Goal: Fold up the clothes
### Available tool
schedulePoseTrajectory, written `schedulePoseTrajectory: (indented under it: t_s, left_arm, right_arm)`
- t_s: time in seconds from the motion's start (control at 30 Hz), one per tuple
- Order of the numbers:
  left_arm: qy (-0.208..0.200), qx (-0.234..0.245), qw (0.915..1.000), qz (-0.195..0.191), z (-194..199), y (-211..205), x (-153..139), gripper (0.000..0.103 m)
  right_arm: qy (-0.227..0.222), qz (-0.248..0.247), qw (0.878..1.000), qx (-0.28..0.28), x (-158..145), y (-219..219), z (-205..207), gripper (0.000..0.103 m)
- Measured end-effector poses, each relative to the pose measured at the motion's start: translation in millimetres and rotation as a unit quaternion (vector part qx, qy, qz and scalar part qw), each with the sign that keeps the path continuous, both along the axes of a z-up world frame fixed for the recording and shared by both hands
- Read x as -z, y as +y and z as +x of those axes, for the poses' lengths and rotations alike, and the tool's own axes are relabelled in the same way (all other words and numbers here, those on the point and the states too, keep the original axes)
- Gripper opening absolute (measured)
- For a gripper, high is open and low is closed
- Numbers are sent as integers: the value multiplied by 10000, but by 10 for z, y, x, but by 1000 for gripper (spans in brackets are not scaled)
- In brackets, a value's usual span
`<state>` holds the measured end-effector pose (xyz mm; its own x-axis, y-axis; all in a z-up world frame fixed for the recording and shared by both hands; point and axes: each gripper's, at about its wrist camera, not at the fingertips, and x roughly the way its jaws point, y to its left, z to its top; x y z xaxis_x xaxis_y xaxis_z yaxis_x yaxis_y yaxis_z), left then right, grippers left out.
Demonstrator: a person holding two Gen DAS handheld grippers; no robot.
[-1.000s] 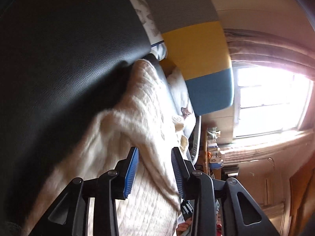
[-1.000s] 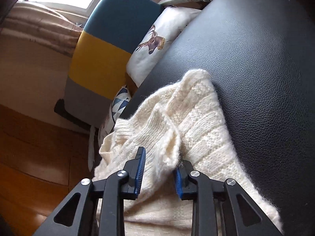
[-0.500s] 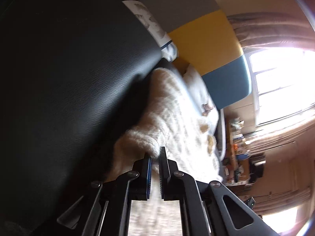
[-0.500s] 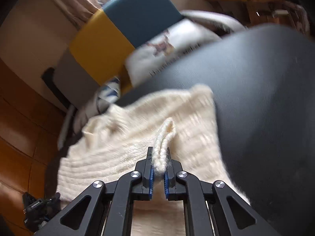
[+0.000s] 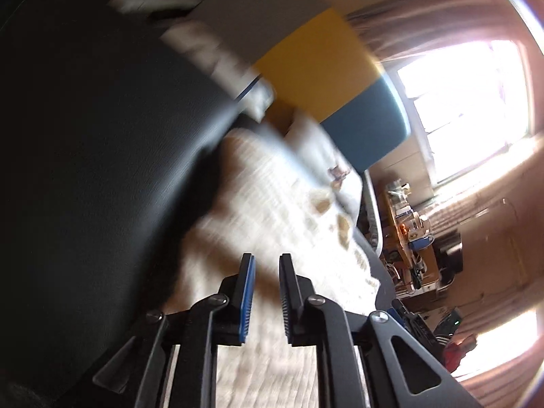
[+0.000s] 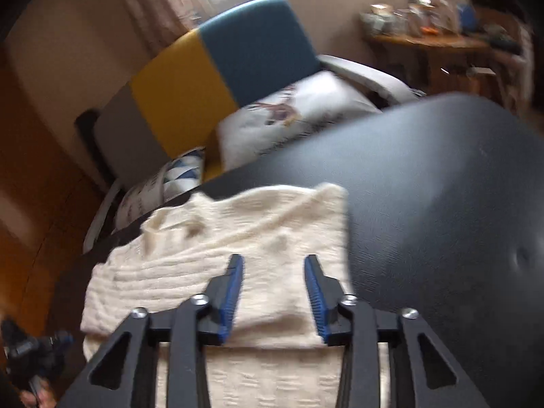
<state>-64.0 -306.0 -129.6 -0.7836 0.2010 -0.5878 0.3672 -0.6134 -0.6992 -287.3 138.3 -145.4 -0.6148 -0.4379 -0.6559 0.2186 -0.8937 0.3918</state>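
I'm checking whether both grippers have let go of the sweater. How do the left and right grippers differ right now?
The right gripper stands clearly wider than the left gripper, which shows only a narrow gap. The right looks over the sweater lying flat on the black seat; the left view is blurrier, with the sweater beside the seat's edge. Both have jaws opening, blue pads, and no knit pinched between them.

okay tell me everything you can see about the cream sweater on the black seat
The cream sweater is a chunky, fuzzy ribbed knit lying on the black leather-look seat, with one layer folded over another and a thick fold edge across the front. Both views are blurred. Neither gripper holds it: the right gripper and left gripper have empty, opening jaws.
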Motion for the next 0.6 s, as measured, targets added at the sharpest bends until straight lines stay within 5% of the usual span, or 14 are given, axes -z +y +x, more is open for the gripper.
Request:
schedulePoseTrajectory:
  t_s: [0.1,0.23,0.37,0.43,0.5,0.53,0.6]
  left_arm:
    - [-98,133,9992,-354,-346,90,-71,16]
    - [-911,127,9943,-542,-610,114,373,10]
    - [-535,139,9954,-784,-446,171,416,10]
    - [-417,121,9954,-849,-419,194,381,12]
    - [-199,81,9960,-863,-410,208,346,17]
    - [-125,72,9960,-882,-405,215,335,17]
    - [-198,149,9953,-939,-432,243,372,17]
  right_arm:
    - [94,377,9971,-658,-74,-478,-60,54]
    - [-514,1002,9901,-837,354,-767,-196,54]
    - [-254,1038,9885,-1075,398,-692,-139,54]
    - [-354,890,9864,-1334,244,-772,-200,56]
    - [-482,210,9748,-2169,17,-1061,-285,61]
    - [-544,-145,9642,-2592,-99,-1211,-328,75]
    - [-731,-639,9357,-3391,-282,-1700,-453,87]
